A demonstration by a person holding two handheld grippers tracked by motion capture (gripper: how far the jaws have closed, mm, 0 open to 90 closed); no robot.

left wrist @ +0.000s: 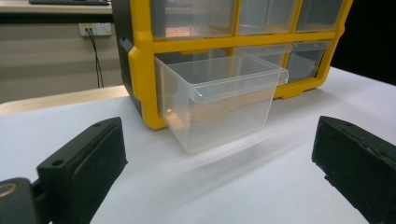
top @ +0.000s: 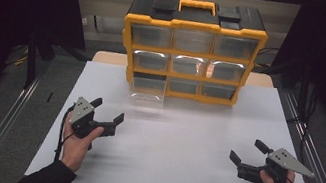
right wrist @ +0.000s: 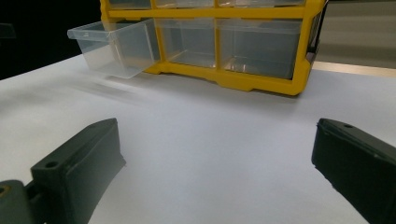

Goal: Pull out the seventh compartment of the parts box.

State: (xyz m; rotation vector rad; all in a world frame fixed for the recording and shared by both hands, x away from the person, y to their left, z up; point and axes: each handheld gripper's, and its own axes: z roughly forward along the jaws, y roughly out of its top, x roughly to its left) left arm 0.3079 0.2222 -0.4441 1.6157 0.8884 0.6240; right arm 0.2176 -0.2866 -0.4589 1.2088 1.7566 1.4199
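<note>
A yellow and black drawer cabinet (top: 191,51) stands at the back of the white table (top: 181,150). Its bottom-left clear drawer (top: 147,93) is pulled out toward me and looks empty; the same drawer (left wrist: 219,100) is close ahead in the left gripper view and sits at upper left as the clear drawer (right wrist: 112,46) in the right gripper view. My left gripper (top: 108,111) is open, in front of and to the left of that drawer. My right gripper (top: 247,152) is open near the table's front right. Both hold nothing.
The cabinet (left wrist: 140,60) has three rows of clear drawers, the others pushed in. Metal rails (top: 7,130) run along both table sides. A wall socket and cable (left wrist: 95,35) lie behind the table. Dark curtains flank the scene.
</note>
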